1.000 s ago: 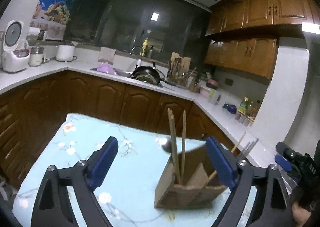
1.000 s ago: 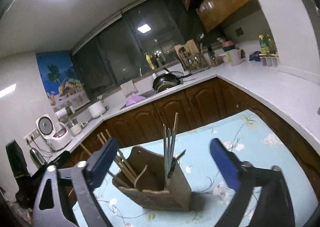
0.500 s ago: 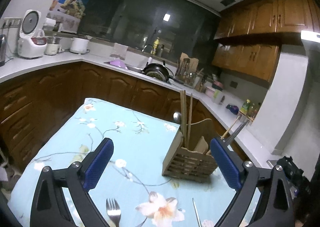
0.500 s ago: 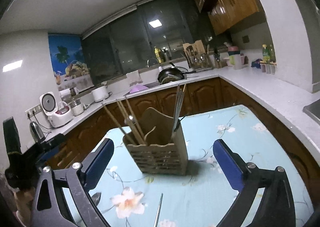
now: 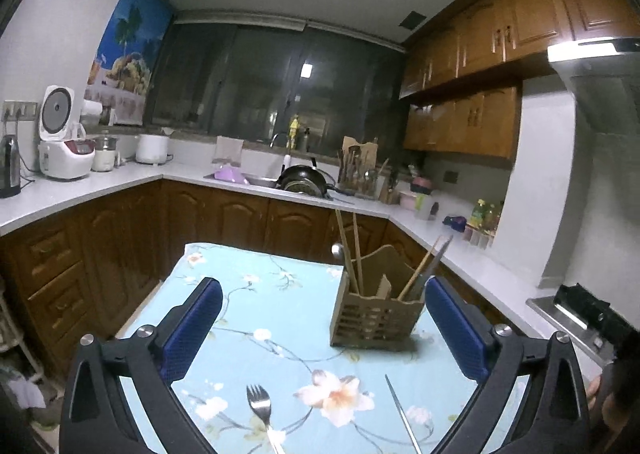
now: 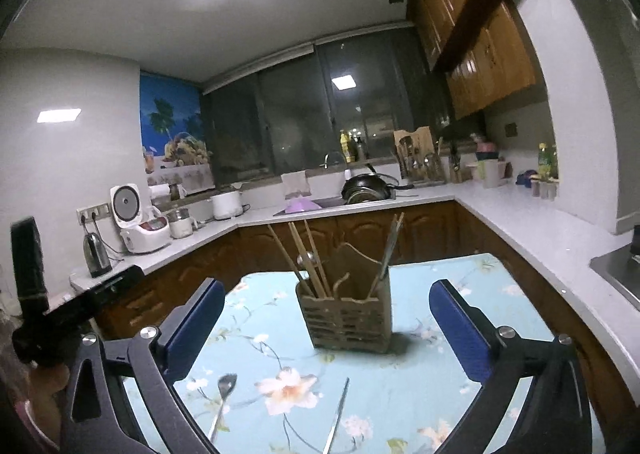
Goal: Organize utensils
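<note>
I am looking across a table [image 5: 248,294] covered with a pale blue cloth printed with flowers and thin branches. It stands in a dim kitchen with brown wooden cabinets [image 5: 224,221] below a white L-shaped counter [image 5: 100,185], more cabinets high on the right, and a dark window [image 5: 272,81] behind the sink. A black pan [image 5: 302,177] sits by the sink, a white rice cooker [image 5: 60,141] and a kettle [image 5: 9,165] stand at the left end of the counter, and a beach poster [image 5: 124,53] hangs on the wall above them.

The wooden utensil holder [image 5: 376,318] stands upright on the cloth, towards the far right of the table in the left wrist view and near the middle in the right wrist view. It is slatted at the front with a taller curved back. Wooden chopsticks [image 5: 348,254] lean in its left compartment; a further wooden stick and some metal pieces lean in the right one.

On the cloth close to me lie a fork [image 5: 260,410], a spoon [image 6: 222,394] and a thin metal chopstick [image 5: 400,414], all flat and apart from the holder.

My left gripper [image 5: 324,326] is opening, its blue pads spread wide with nothing between them. My right gripper [image 6: 326,330] is also spread wide and empty
</note>
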